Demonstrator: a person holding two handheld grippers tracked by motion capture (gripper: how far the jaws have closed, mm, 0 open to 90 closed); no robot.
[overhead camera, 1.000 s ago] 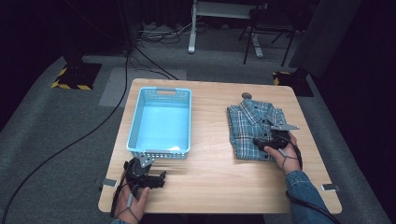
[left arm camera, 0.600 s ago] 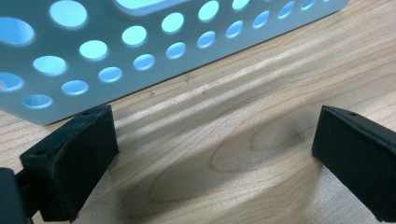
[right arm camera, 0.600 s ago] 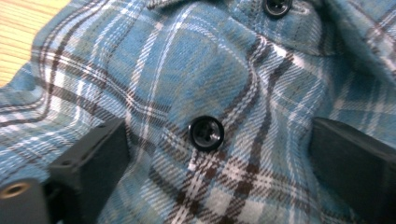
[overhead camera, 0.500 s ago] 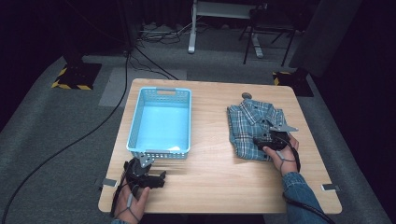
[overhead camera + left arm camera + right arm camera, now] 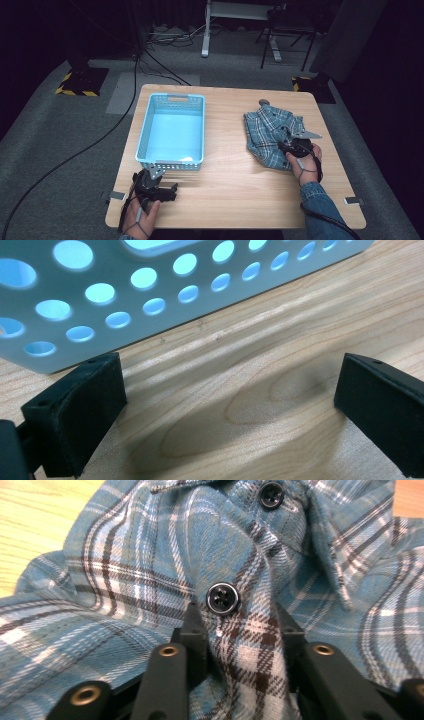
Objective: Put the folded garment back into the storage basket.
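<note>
1. One plaid shirt lies crumpled on the desk, right of centre; two dark buttons show in the right gripper view.
2. One blue basket sits left of centre, well apart from the shirt.
3. Right gripper: jaws have just been closing, now clamped on a fold of shirt fabric.
4. Left gripper: jaws apart over bare wood, just beside the basket's near wall.

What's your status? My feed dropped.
Right gripper just closed, pinching plaid shirt. Left gripper open, idle by blue basket. Nothing in the way.
</note>
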